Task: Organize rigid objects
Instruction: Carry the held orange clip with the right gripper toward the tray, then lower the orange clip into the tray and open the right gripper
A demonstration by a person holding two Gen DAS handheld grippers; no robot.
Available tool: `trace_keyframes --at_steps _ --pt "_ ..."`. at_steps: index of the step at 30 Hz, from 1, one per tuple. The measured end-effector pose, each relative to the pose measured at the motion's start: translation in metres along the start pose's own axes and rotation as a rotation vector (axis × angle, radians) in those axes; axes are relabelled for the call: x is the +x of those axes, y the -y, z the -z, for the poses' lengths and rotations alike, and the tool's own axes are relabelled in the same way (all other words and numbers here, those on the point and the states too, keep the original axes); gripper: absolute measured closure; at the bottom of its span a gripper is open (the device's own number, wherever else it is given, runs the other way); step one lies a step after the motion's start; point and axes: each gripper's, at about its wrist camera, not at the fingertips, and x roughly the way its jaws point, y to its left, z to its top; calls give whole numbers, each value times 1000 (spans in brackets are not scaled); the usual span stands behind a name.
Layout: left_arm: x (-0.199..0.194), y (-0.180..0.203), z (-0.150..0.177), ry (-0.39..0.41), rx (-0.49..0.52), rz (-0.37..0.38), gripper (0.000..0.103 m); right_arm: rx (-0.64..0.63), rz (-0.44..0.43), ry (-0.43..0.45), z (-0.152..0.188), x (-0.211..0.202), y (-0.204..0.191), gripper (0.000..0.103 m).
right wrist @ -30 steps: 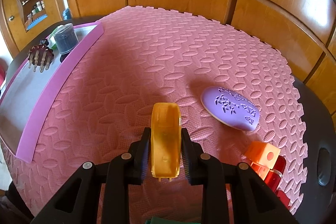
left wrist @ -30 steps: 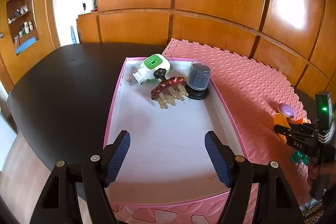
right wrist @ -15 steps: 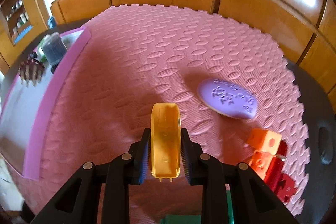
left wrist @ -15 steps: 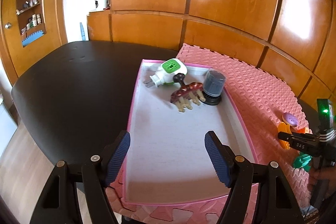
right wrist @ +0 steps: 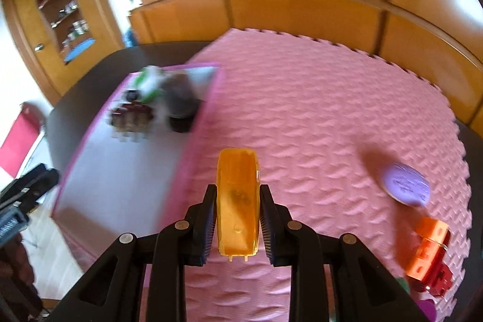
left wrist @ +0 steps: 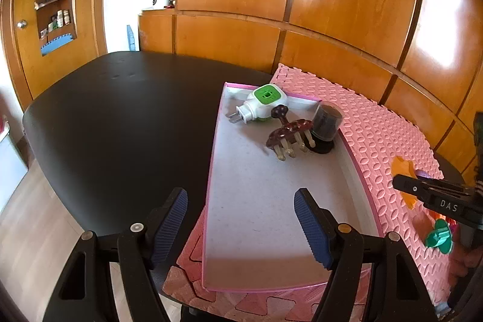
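The left gripper (left wrist: 241, 227) is tilting downward with its jaws standing wide apart and nothing between them, while the right gripper (right wrist: 238, 219) is angling down, its blue pads (right wrist: 267, 227) pinching together.

Both cameras look forward and down along their own fingers. The left sits close over the tray (left wrist: 211, 171); the right hovers above the mat (right wrist: 317, 116). Both show tray and mat.

The only words you can read are the white letters "DAS". They are on the black side of the right gripper (left wrist: 437, 198), at the right edge of the left wrist view. Nothing else has letters or numbers.
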Motion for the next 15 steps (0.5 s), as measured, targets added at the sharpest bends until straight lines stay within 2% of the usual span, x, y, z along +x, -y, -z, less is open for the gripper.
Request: trace_keyframes --at_steps 7,11,15 --pt "0 -10 0 4 -22 -6 29 -81 -87 -7 -29 16 -42 77" --pt "1 -12 1 -1 -29 -11 29 -124 -71 -51 -38 43 -58 77" --pt "2 -14 1 -4 -27 -18 29 -158 -12 -104 -42 74 -64 77"
